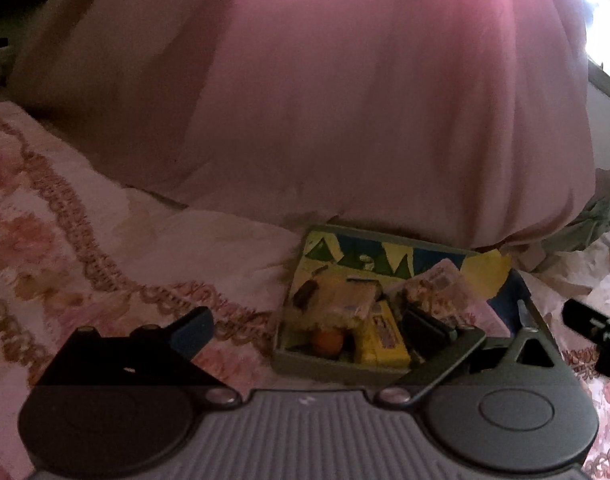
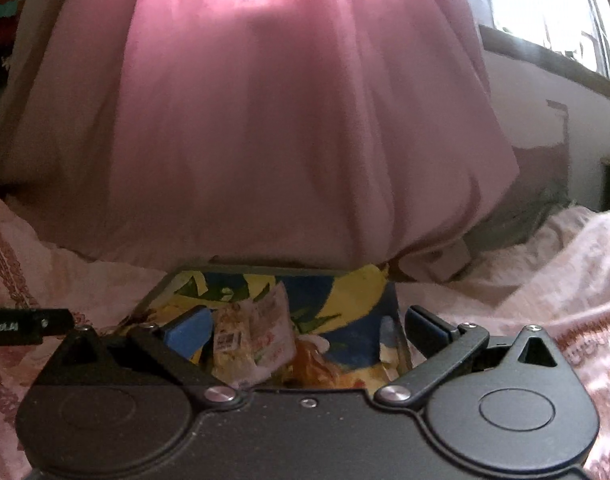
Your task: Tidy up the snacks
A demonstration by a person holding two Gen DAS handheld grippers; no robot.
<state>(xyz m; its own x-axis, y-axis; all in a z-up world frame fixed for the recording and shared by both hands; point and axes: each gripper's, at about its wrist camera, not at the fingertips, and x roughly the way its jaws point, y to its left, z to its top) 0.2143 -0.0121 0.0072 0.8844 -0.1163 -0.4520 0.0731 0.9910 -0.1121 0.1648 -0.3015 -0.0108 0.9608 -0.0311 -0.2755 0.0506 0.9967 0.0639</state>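
A shallow box (image 1: 325,365) with a yellow, blue and green lining lies on a pink floral bedspread (image 1: 65,240). Inside it are a yellow snack packet (image 1: 381,340), a round orange item (image 1: 328,341) and pale wrapped snacks (image 1: 345,300). My left gripper (image 1: 309,330) is open just in front of the box's near left corner, with nothing between its fingers. In the right wrist view the same box (image 2: 265,269) holds pale packets (image 2: 257,336) standing on edge. My right gripper (image 2: 309,328) is open over the box's near side; the packets show between its fingers, untouched.
A large pink curtain (image 1: 345,120) hangs right behind the box. A bright window (image 2: 545,8) and its sill stand at the upper right. Crumpled bedding (image 2: 545,260) rises to the right of the box. The other gripper's dark body shows at each view's edge.
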